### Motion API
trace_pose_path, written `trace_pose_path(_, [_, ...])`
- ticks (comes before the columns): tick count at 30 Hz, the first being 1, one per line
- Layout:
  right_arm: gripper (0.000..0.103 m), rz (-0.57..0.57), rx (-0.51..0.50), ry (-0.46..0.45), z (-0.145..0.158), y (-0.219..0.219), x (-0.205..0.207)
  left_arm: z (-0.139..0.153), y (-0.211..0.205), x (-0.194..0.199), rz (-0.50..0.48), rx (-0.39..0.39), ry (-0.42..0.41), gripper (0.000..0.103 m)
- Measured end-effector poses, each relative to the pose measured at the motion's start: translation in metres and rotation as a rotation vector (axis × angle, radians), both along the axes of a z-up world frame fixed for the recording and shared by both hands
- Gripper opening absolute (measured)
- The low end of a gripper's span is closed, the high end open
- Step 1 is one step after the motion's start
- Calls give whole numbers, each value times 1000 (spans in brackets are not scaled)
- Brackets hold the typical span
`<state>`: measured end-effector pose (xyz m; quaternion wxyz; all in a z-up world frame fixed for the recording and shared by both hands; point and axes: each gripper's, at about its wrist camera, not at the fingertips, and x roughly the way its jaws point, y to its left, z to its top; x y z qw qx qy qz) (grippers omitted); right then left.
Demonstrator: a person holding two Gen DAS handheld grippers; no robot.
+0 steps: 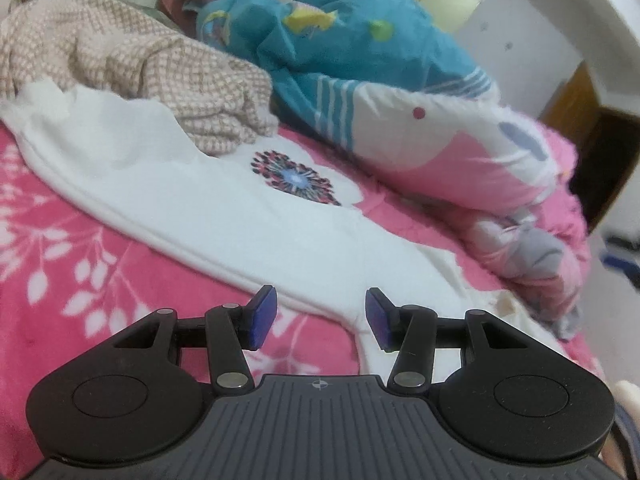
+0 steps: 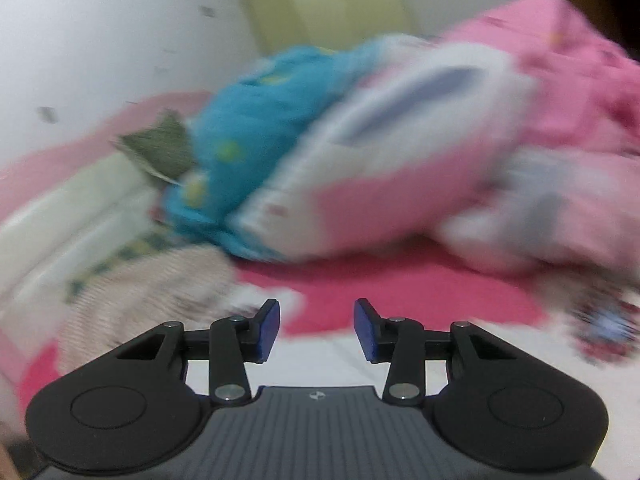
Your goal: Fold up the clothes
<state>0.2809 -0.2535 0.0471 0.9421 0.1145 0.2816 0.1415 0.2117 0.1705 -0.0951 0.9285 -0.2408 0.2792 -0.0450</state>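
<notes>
Your left gripper (image 1: 321,318) hangs low over the bed, jaws apart with nothing between the blue pads (image 1: 264,316), its tips just above the near edge of the white shirt (image 1: 224,216). That shirt lies spread across the pink leaf-print blanket (image 1: 60,280), its round flower print (image 1: 296,178) facing up. A beige checked cloth (image 1: 132,68) is heaped on the shirt's far end, and a blue, white and pink quilt (image 1: 360,80) is bunched behind it. Your right gripper (image 2: 316,330) is open too, nothing held, above the white shirt (image 2: 340,364), though this view is badly blurred; the quilt (image 2: 360,160) fills the background.
</notes>
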Motion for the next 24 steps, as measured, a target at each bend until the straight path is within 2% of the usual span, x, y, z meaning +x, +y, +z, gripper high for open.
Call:
trace_pose_path(2, [42,-21,-45,8,-7,-13,4,8,-13,10,-9,20,8,49])
trace_pose_path(5, [41,18,-91,33,-22,-12,21,7,-32,27,-25,25,-3,49])
trace_pose_path(11, [41,104,-133,119,-74,8,86,-37,-51,56,-9,90,70,48])
trace_pose_path(14, [42,134,-191,140,-97,14,121,-43,-53,57,-19,127,73,49])
trace_pose_path(17, [42,163,-166,196,-119,16,153,-43,-55,55,-19,144,66,49])
trace_pose_path(21, [43,168,-280,173,-136,22,180,-43,-58,54,-20,167,60,49])
trace_pose_path(24, [43,196,-323,187,-140,10,191,-43,-59,56,-21,168,59,49])
